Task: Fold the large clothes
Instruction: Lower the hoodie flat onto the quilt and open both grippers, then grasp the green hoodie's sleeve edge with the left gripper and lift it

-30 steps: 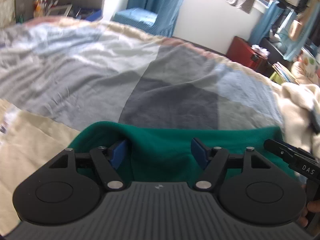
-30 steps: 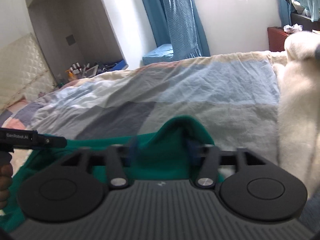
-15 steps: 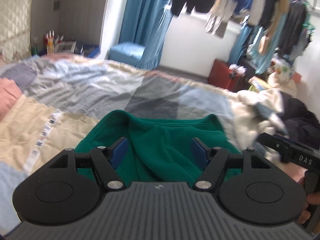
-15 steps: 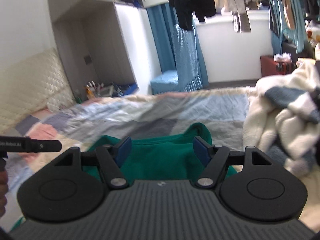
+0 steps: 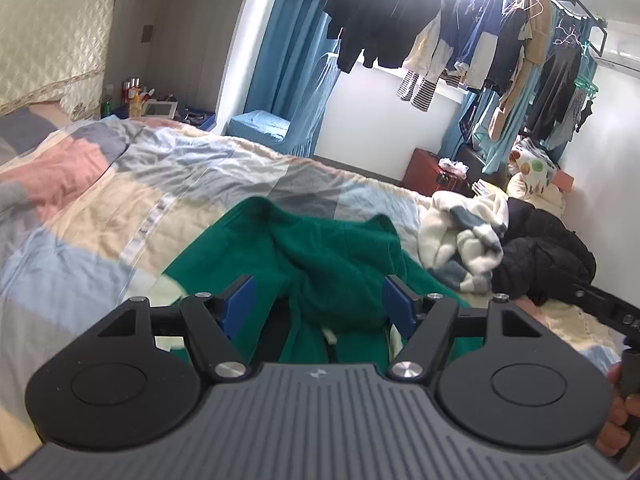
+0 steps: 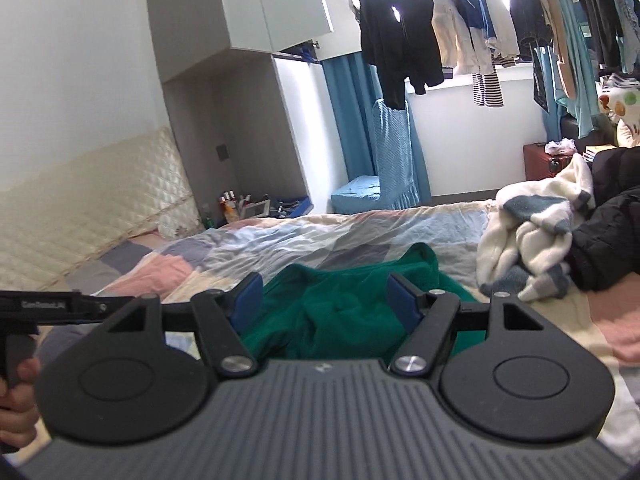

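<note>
Left gripper [image 5: 320, 300]: jaws spread wide, nothing between the blue pads, garment lying below them. Right gripper [image 6: 326, 300]: same, wide apart and empty

Green fleece garment [image 5: 320, 248] lies on the patchwork duvet [image 5: 100, 216], bunched, with a rumpled ridge running toward 12 o'clock from the left gripper

Change over the last second: both views have tilted up from close over the cloth to take in the room, and more of the garment shows. A second ago the right gripper had fabric humped up between its fingers; now it is clear. Judgement: a fold or drop has just been let go and the hands are backing off; cloth looks untidy, so smoothing or another fold is likely needed

Around: white-and-grey fleece [image 5: 460, 240] and black jacket [image 5: 548, 256] piled at 2 o'clock, near the garment's right edge, limiting room to spread it that way. Hanging clothes [image 5: 440, 32] at 12 to 1 o'clock, well apart
</note>
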